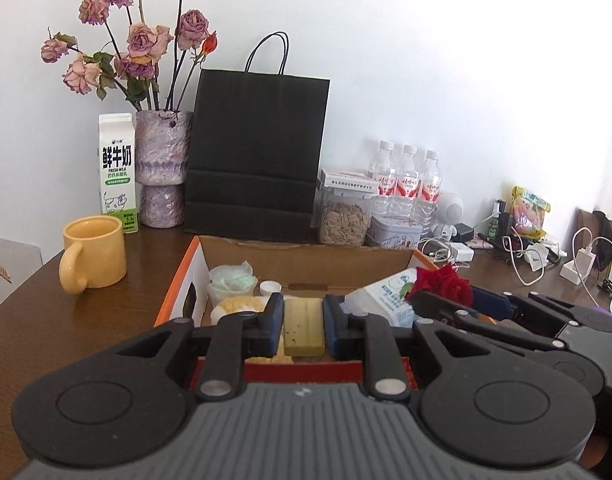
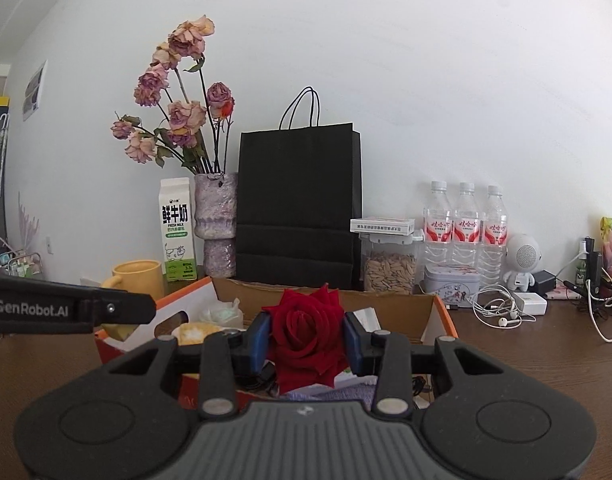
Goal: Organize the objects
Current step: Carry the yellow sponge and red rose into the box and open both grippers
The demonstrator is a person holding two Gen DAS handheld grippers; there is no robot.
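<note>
Fingers (image 1: 274,312) of both grippers point slightly downward, clamping soap bar (image 1: 304,326) and rose (image 2: 306,332).

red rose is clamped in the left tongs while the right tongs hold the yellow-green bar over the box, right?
Swapped. The red rose sits clamped in the right tongs, as the right wrist view shows. The left tongs grip the yellow-green bar over the box.

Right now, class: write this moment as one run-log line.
left tongs: shut on yellow-green bar | right tongs: shut on red rose | both above open cardboard box
</note>
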